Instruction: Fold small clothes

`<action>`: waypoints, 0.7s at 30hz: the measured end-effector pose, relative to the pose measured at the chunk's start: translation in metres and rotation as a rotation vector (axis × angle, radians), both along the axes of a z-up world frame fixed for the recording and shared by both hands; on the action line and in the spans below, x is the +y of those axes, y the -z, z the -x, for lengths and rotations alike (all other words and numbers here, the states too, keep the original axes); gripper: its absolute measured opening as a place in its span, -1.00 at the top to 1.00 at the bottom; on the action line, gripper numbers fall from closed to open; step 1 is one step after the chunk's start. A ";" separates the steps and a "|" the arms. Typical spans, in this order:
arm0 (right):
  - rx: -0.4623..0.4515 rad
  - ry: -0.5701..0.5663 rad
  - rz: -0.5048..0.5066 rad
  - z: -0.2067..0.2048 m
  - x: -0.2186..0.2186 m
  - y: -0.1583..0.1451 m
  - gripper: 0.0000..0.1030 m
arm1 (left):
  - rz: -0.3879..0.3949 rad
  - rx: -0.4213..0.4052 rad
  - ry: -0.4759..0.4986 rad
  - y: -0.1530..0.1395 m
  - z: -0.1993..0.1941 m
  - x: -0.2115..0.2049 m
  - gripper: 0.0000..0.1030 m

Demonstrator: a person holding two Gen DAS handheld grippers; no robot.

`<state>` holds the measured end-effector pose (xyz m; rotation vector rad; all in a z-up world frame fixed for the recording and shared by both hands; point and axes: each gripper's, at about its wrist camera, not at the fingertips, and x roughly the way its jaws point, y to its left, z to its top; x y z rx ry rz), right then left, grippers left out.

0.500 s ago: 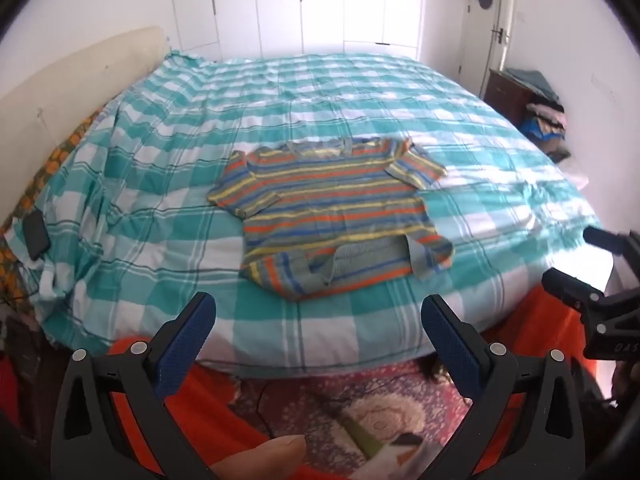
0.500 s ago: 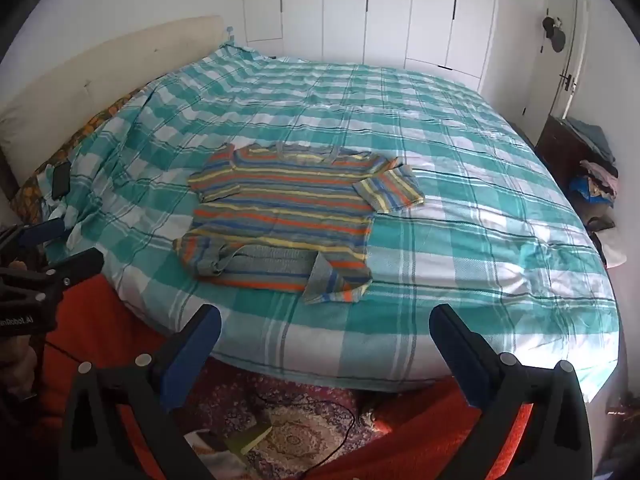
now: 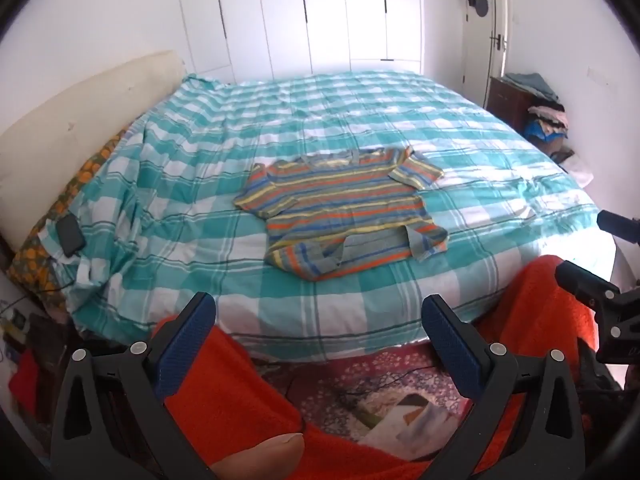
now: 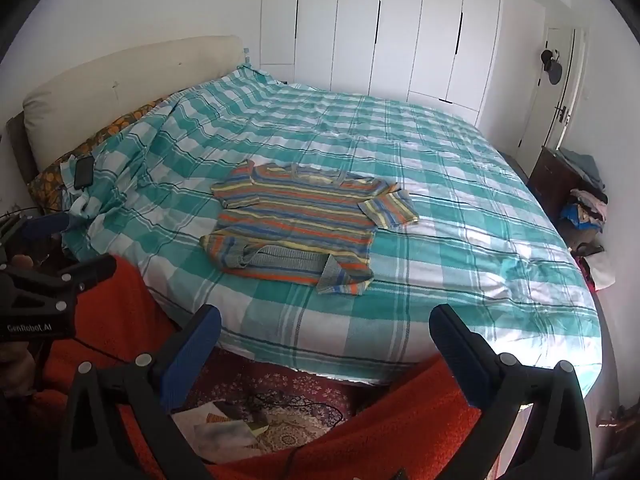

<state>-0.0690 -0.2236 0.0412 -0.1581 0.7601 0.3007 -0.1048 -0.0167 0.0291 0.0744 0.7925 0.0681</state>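
A small striped shirt [image 3: 340, 216] lies flat on a bed covered by a teal and white checked blanket [image 3: 360, 120]. The shirt has bands of orange, blue, yellow and grey, short sleeves spread to either side, and its lower hem turned up in a rumpled fold nearest the tools. It sits ahead of and above both grippers, well apart from each.

The left gripper [image 3: 320, 320] hangs below the near edge of the bed, its blue-padded jaws spread wide with nothing between them. The right gripper [image 4: 325, 332] is likewise splayed fully apart and empty, the shirt ahead of it and slightly to its left.

Under the tools are an orange cloth [image 3: 224, 392] and a patterned rug [image 4: 280, 392] with papers on it. A dark phone [image 3: 71, 235] rests on the bed edge far to the left. White wardrobe doors [image 4: 400, 32] stand beyond the bed.
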 end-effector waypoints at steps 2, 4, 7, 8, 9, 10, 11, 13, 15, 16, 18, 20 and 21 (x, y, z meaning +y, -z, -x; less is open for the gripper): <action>-0.011 0.001 -0.002 0.013 -0.001 0.000 -1.00 | -0.009 -0.003 0.004 -0.001 0.010 -0.001 -0.99; -0.018 0.005 -0.007 0.025 -0.002 -0.002 -1.00 | -0.015 -0.008 0.007 -0.001 0.018 -0.003 -0.99; -0.034 0.005 -0.013 0.037 -0.003 -0.007 -1.00 | -0.021 -0.025 0.006 -0.003 0.028 -0.002 -0.99; -0.041 0.005 -0.012 0.041 -0.003 -0.006 -1.00 | -0.028 -0.035 0.002 -0.004 0.030 -0.002 -0.99; -0.049 0.000 -0.007 0.044 -0.001 -0.007 -1.00 | -0.033 -0.043 -0.002 -0.006 0.032 -0.002 -0.99; -0.058 -0.003 -0.004 0.047 0.000 -0.009 -1.00 | -0.040 -0.054 -0.008 -0.007 0.035 -0.002 -0.99; -0.065 -0.006 -0.001 0.048 0.001 -0.011 -1.00 | -0.046 -0.063 -0.014 -0.008 0.037 -0.002 -0.99; -0.075 -0.016 0.002 0.051 0.003 -0.013 -1.00 | -0.052 -0.081 -0.022 -0.010 0.041 0.000 -0.99; -0.085 -0.029 0.011 0.055 0.007 -0.015 -1.00 | -0.047 -0.089 -0.029 -0.012 0.044 0.001 -0.99; -0.088 -0.035 0.013 0.056 0.008 -0.016 -1.00 | -0.045 -0.090 -0.031 -0.012 0.044 0.002 -0.99; -0.090 -0.043 0.012 0.058 0.009 -0.017 -1.00 | -0.045 -0.097 -0.038 -0.014 0.046 0.004 -0.99; -0.096 -0.046 0.014 0.061 0.009 -0.017 -1.00 | -0.044 -0.109 -0.041 -0.016 0.050 0.004 -0.99; -0.102 -0.048 0.014 0.063 0.010 -0.018 -1.00 | -0.043 -0.112 -0.042 -0.017 0.053 0.003 -0.99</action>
